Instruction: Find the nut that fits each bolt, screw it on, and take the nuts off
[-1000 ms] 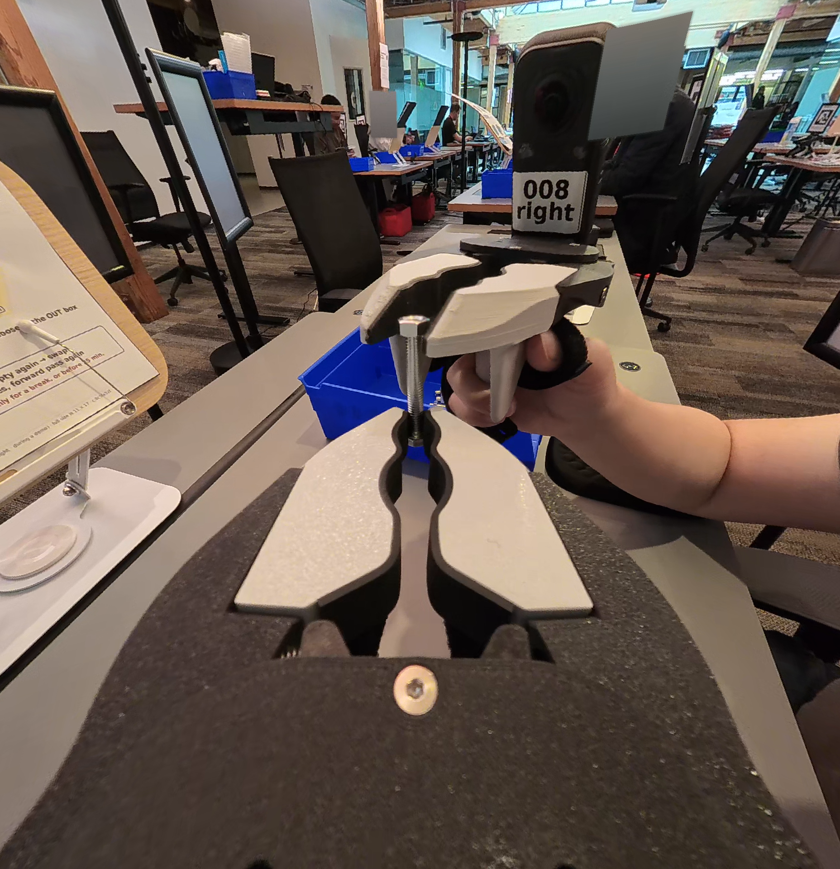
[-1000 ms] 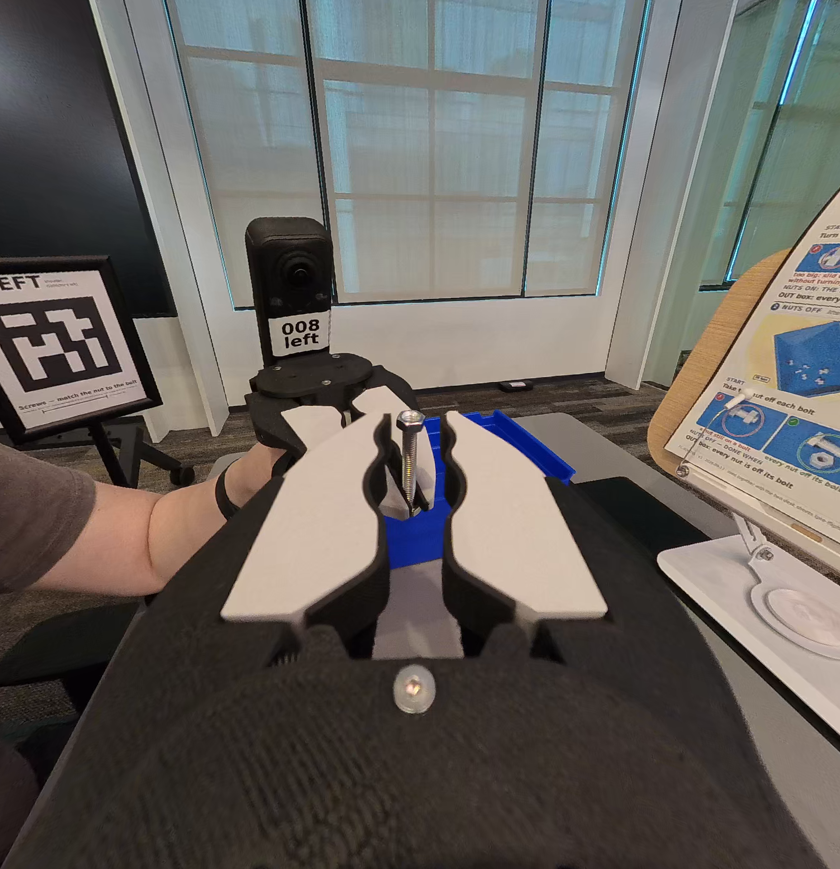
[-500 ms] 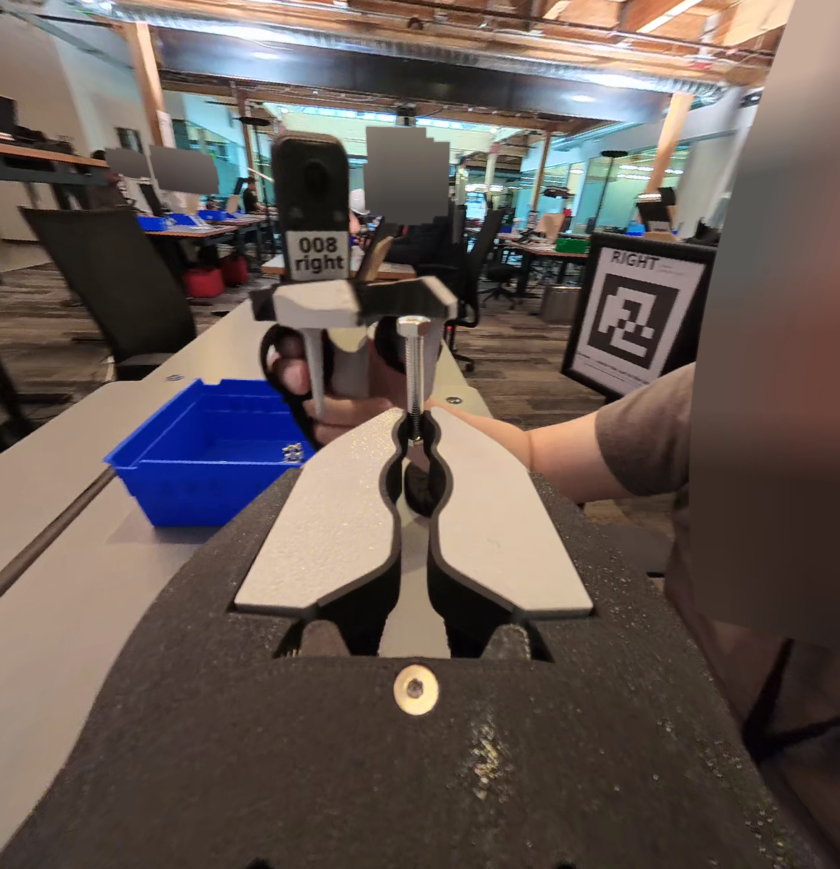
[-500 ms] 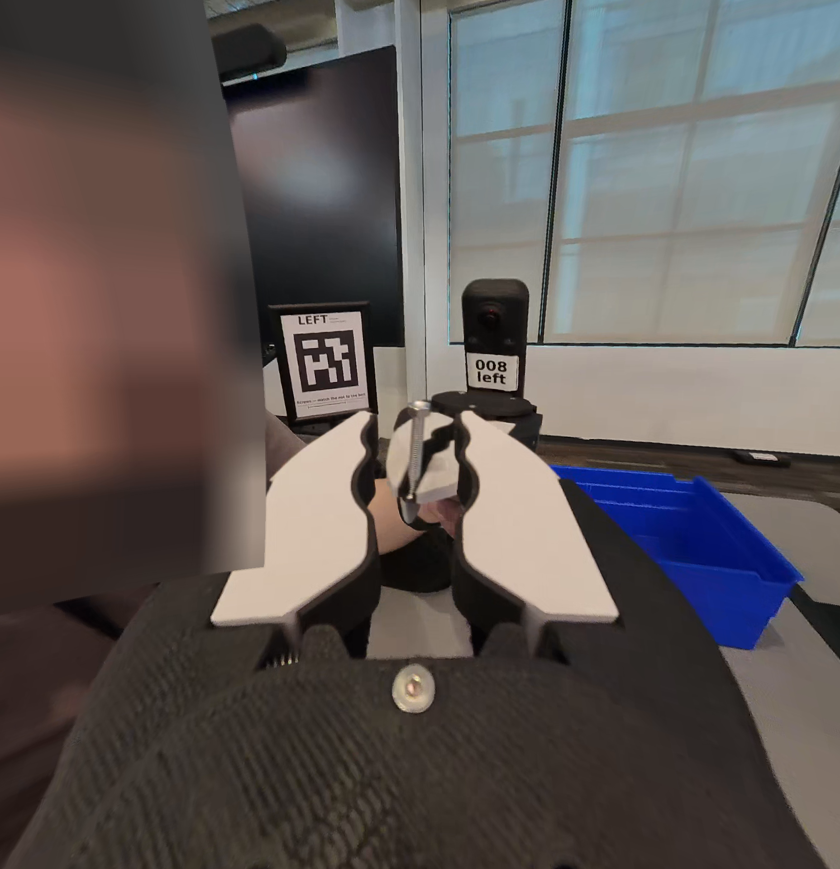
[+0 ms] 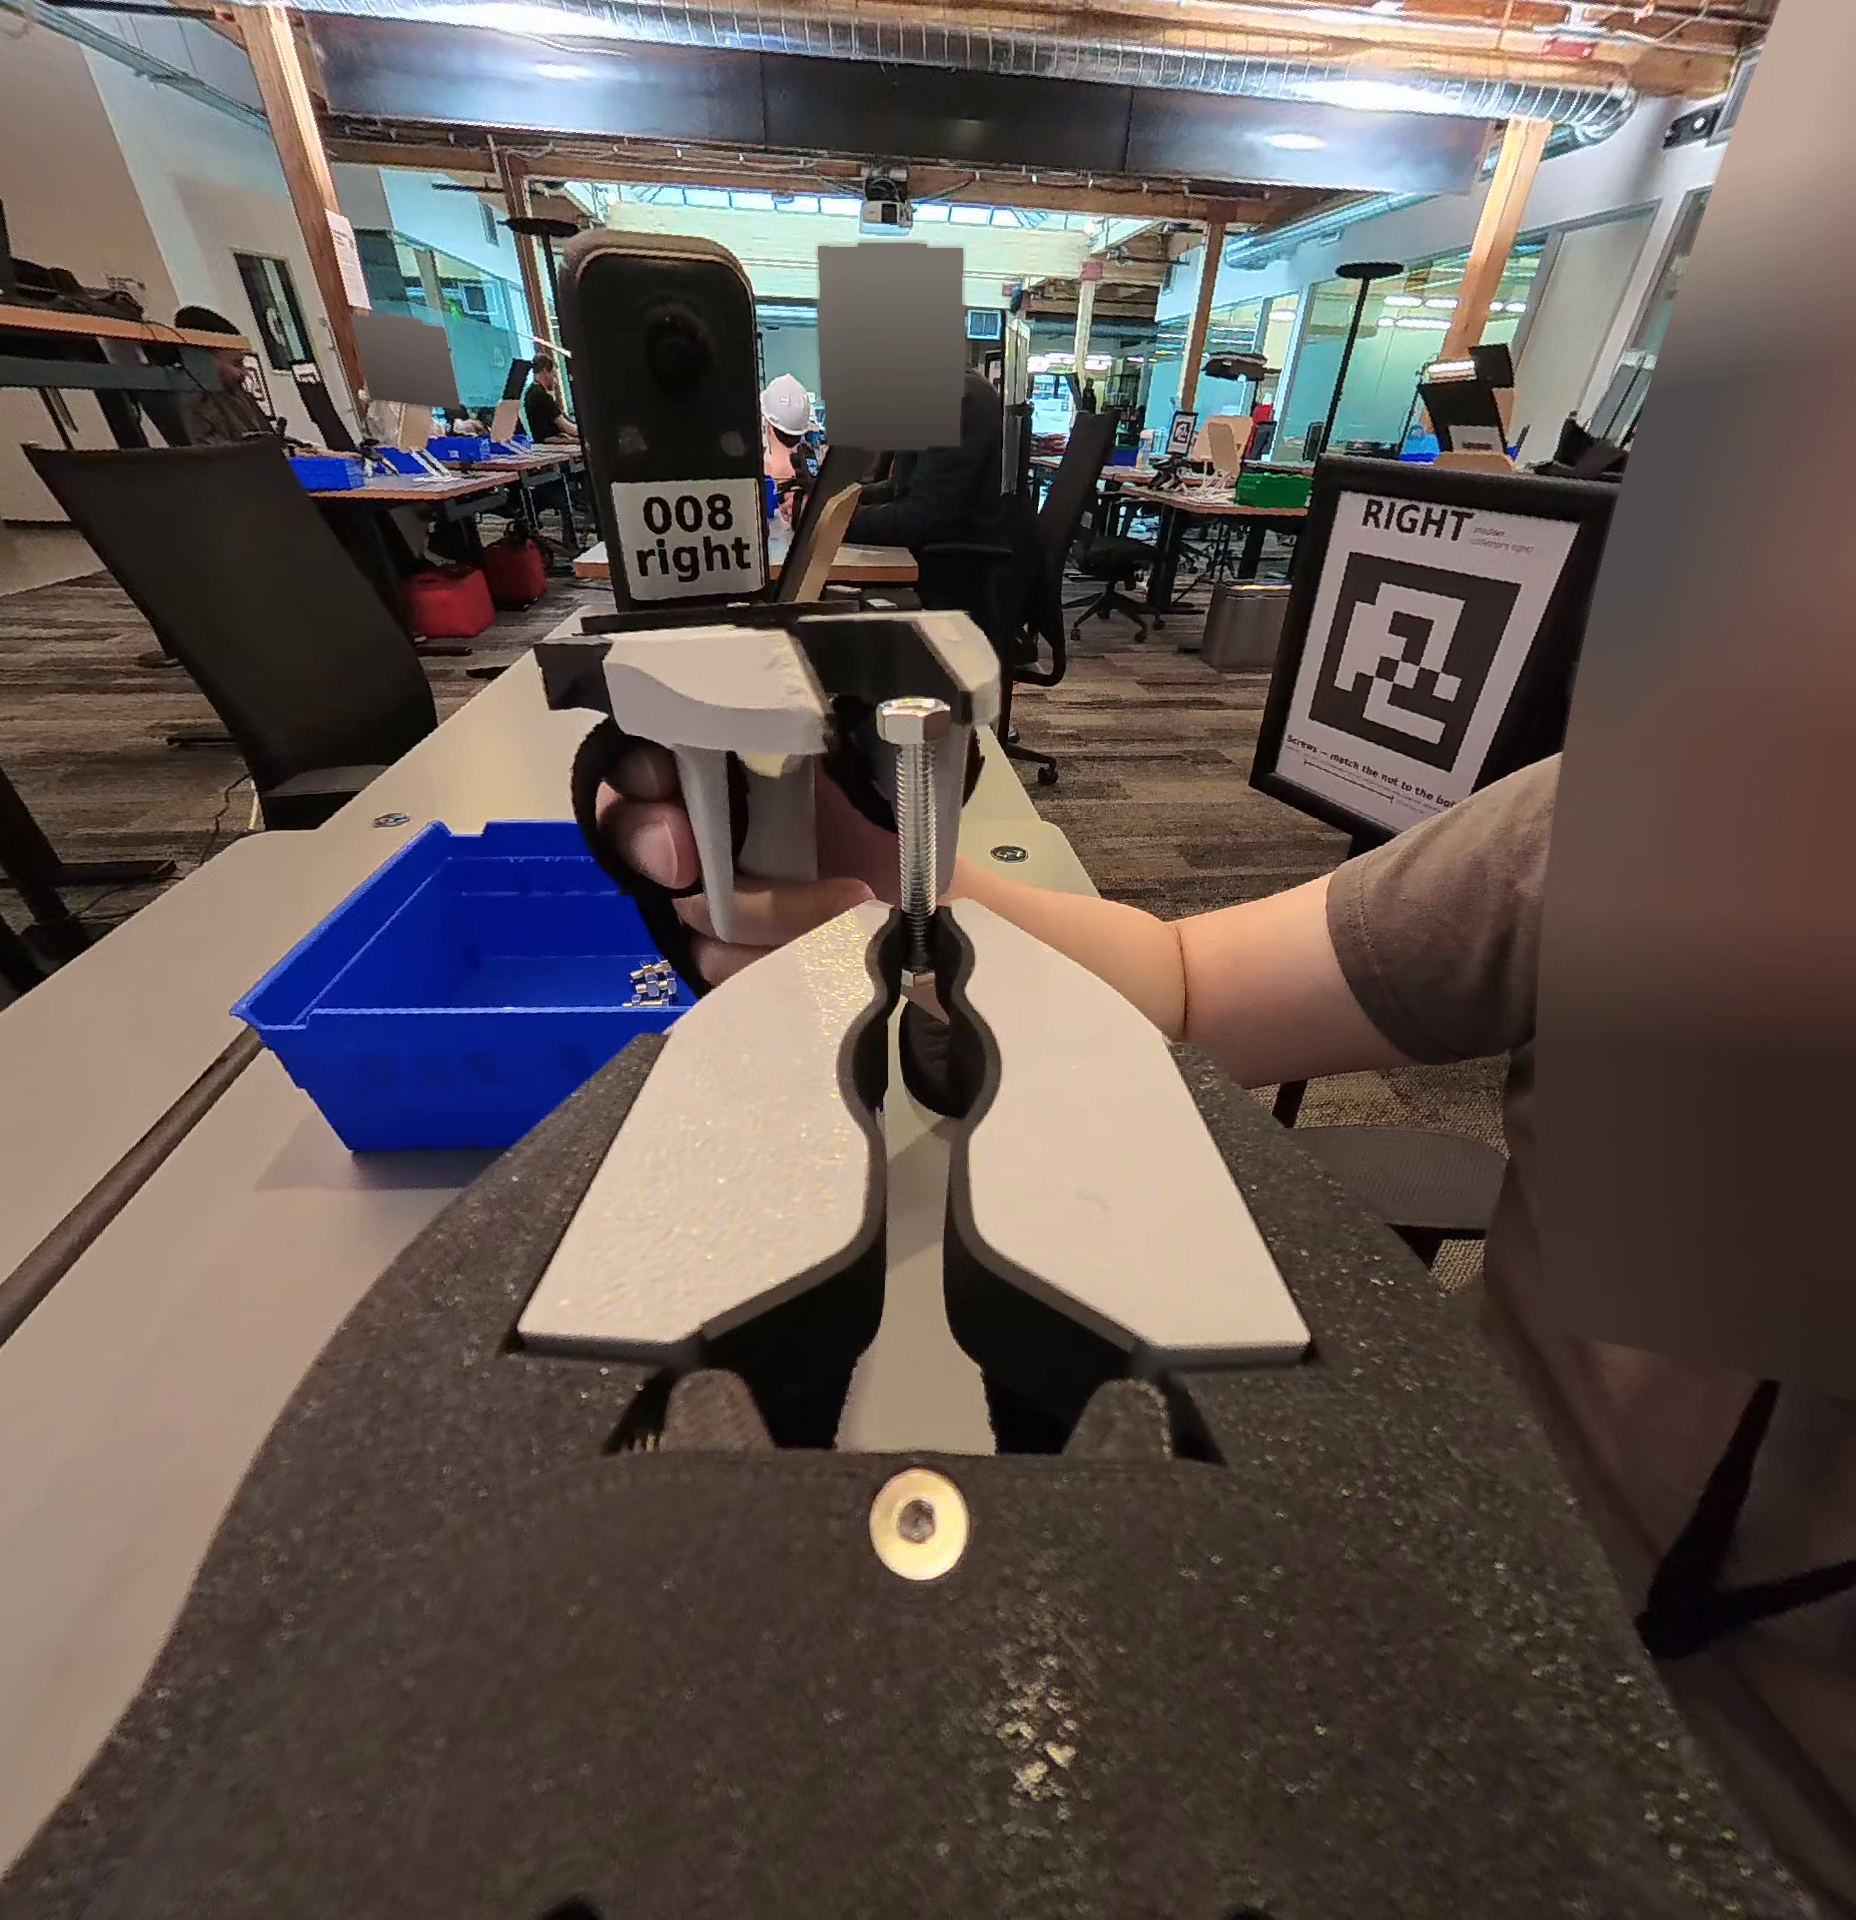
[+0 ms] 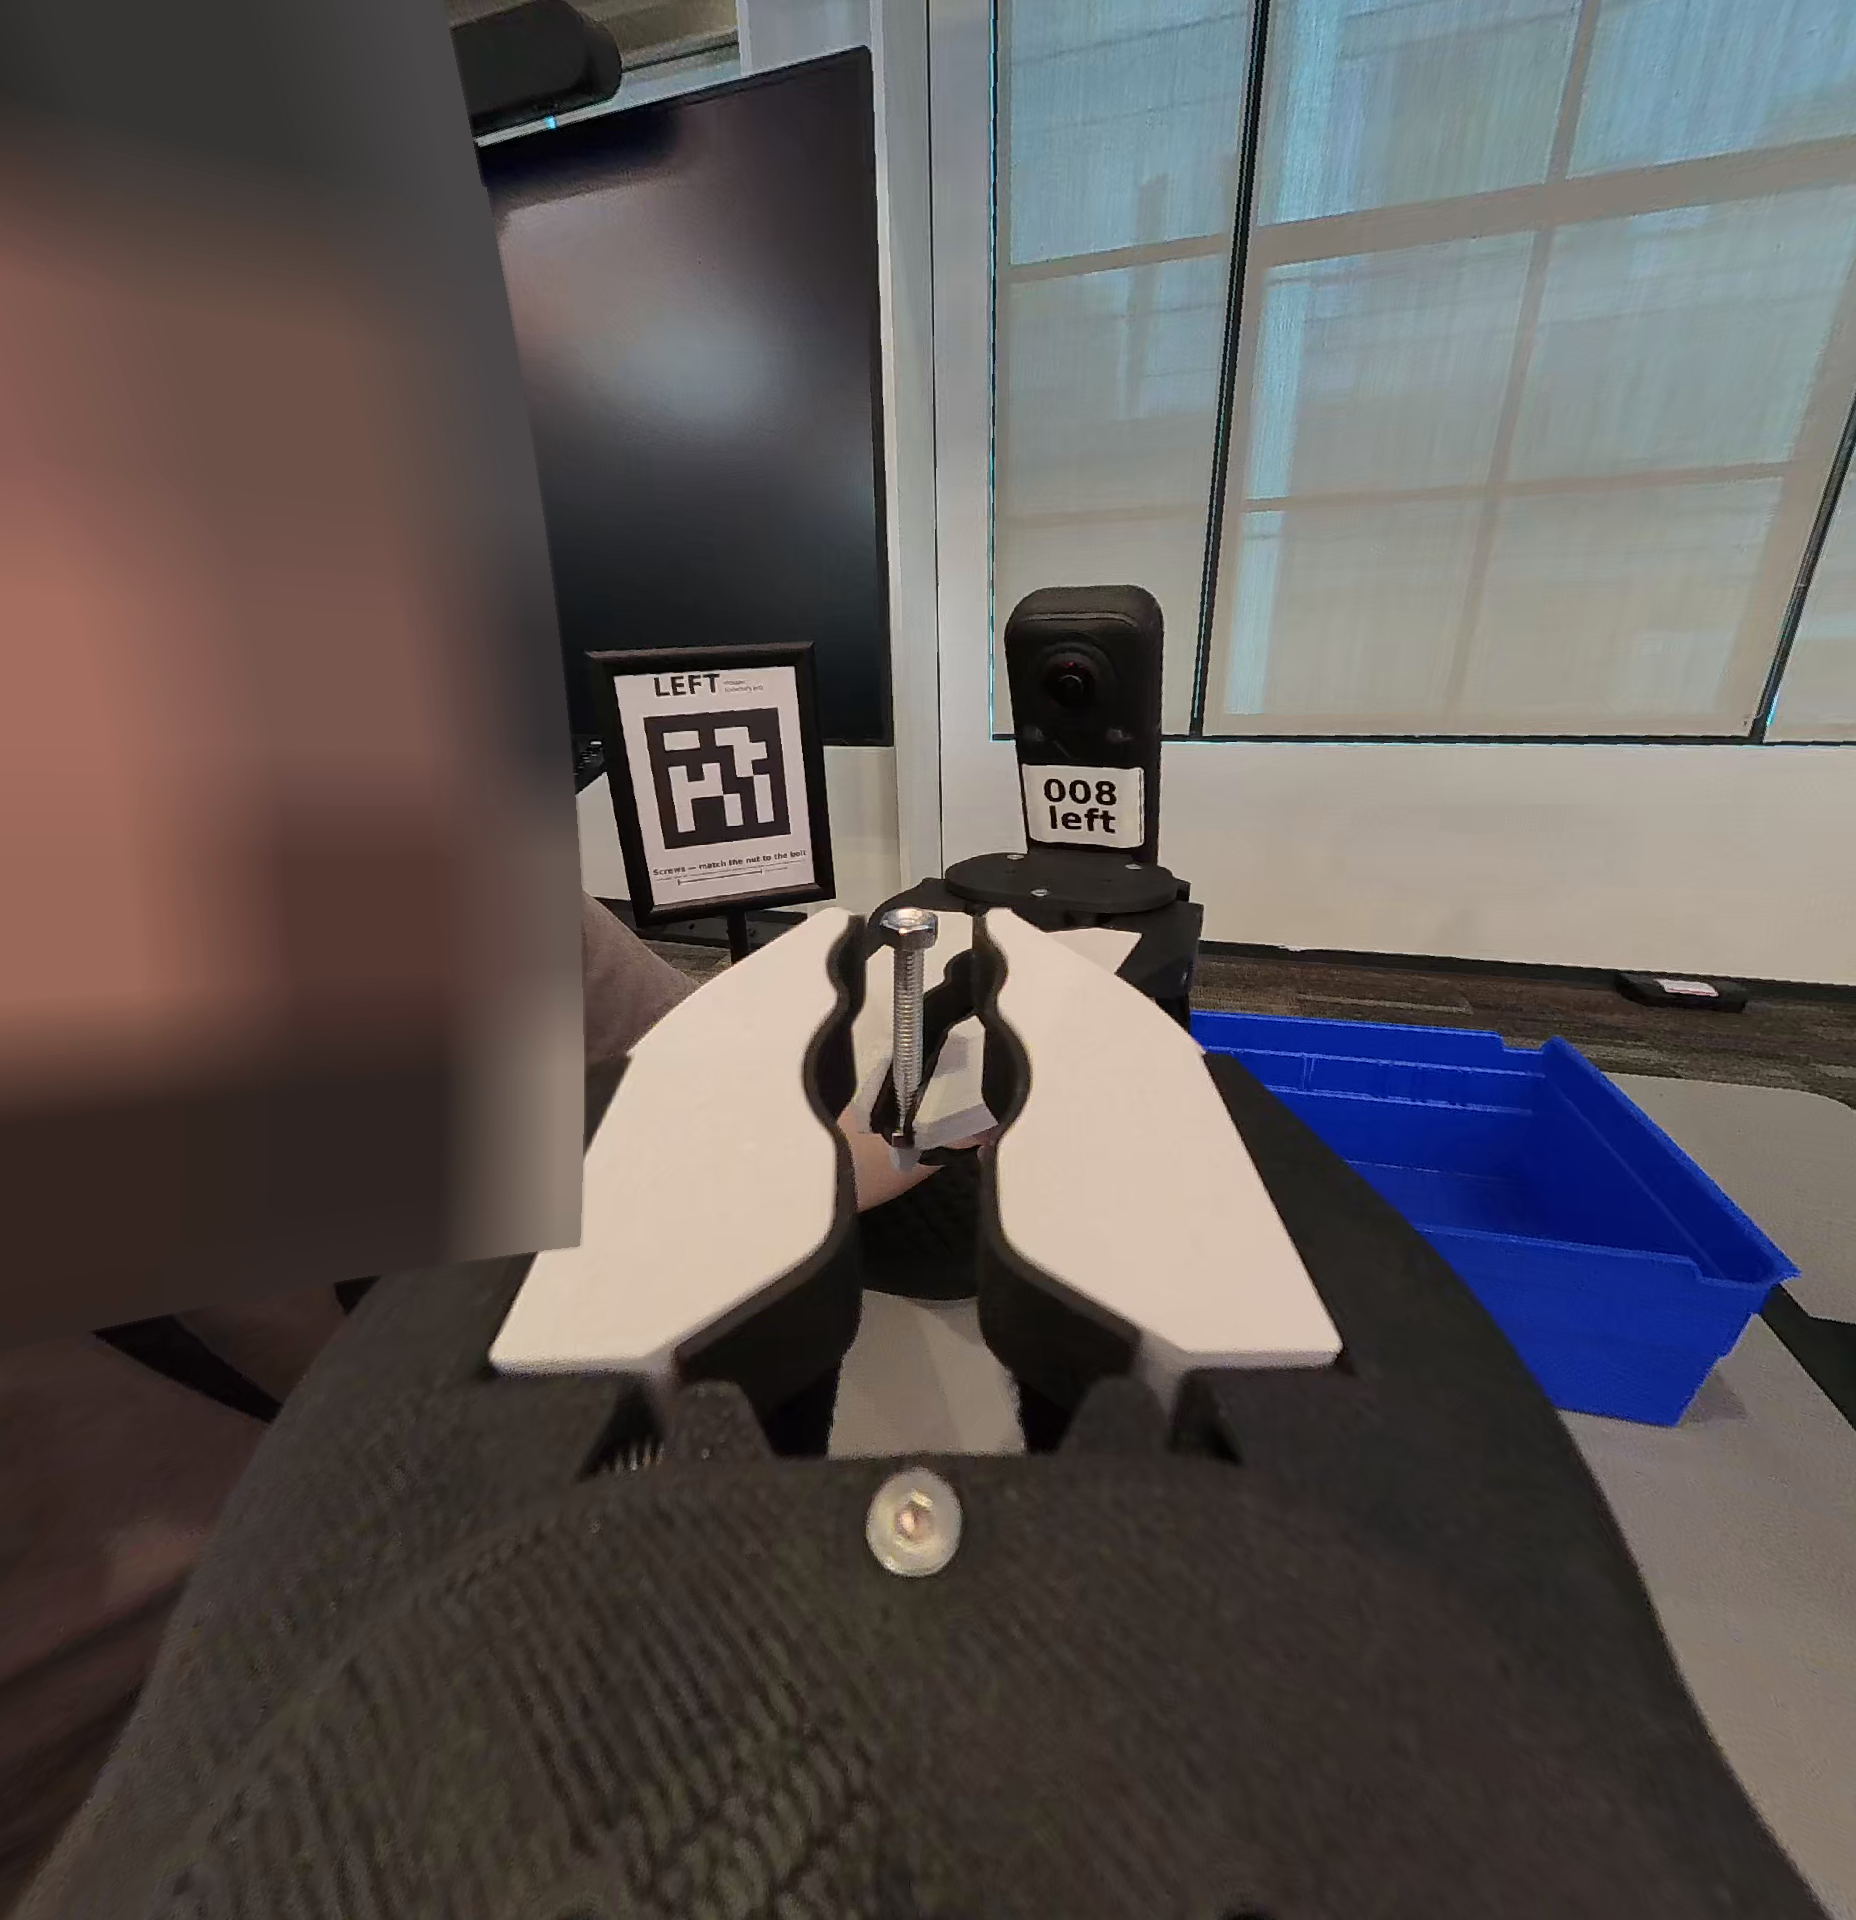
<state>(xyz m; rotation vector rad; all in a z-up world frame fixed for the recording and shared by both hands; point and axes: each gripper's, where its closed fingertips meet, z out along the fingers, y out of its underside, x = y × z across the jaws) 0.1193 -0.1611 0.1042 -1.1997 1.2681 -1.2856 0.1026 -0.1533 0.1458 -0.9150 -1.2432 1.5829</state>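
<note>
A long silver bolt [image 5: 919, 821] stands upright, hex head up. My left gripper [image 5: 916, 925] is shut on its lower threaded end. A small silver piece, seemingly a nut [image 5: 916, 974], sits at the bolt's bottom tip between the fingers. In the right wrist view the bolt [image 6: 908, 1018] rises between the fingers of my right gripper [image 6: 919, 930], which is open with its tips on either side of the bolt head and a gap on the right. The right gripper [image 5: 799, 696] also shows in the left wrist view, just behind the bolt head. The left gripper's fingers [image 6: 939, 1107] show behind the bolt.
A blue bin [image 5: 311, 1023] stands on the grey table [image 5: 124, 1039] to the left, with several small nuts [image 5: 649, 982] inside. It also shows in the right wrist view [image 6: 1630, 1299]. Framed marker signs [image 5: 1423, 644] [image 6: 721, 779] stand beside the table. A person's forearm [image 5: 1246, 966] crosses on the right. Both grippers' tips are close together, under 4 cm apart.
Both grippers have swung away from above the blue bin toward the person. The bolt stays in my left gripper. My right gripper has come back close around the bolt head.
</note>
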